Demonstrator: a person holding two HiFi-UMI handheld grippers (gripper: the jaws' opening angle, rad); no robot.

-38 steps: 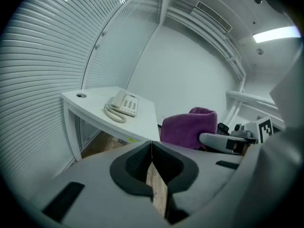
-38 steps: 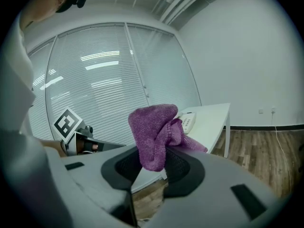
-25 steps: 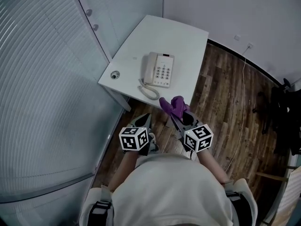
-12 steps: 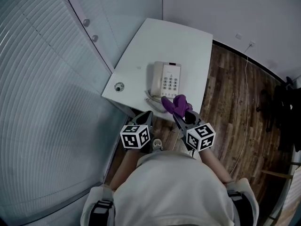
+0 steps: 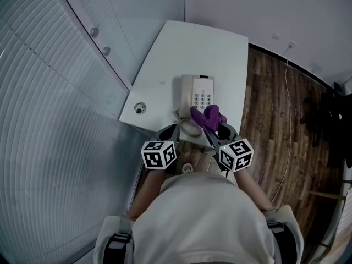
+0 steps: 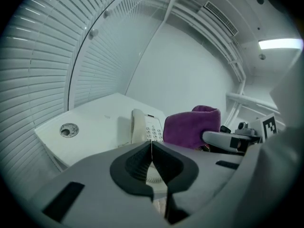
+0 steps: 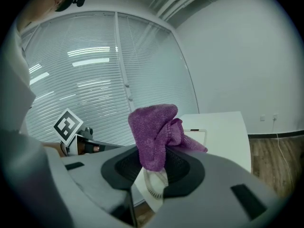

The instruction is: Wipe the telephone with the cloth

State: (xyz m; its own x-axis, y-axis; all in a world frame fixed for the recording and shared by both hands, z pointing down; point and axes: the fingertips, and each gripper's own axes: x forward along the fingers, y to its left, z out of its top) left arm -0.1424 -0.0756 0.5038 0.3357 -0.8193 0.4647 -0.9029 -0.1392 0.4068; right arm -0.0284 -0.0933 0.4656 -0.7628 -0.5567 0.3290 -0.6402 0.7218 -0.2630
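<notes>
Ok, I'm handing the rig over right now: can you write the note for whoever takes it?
Left gripper: shut, empty, by the near edge of the white table.
Right gripper: shut on the purple cloth, which is held up at the near end of the telephone.
Telephone: flat on the table, handset on its cradle, coiled cord at the near edge.
Done: cloth in the gripper.
Left: all the wiping; no contact between cloth and telephone can be seen.
</notes>
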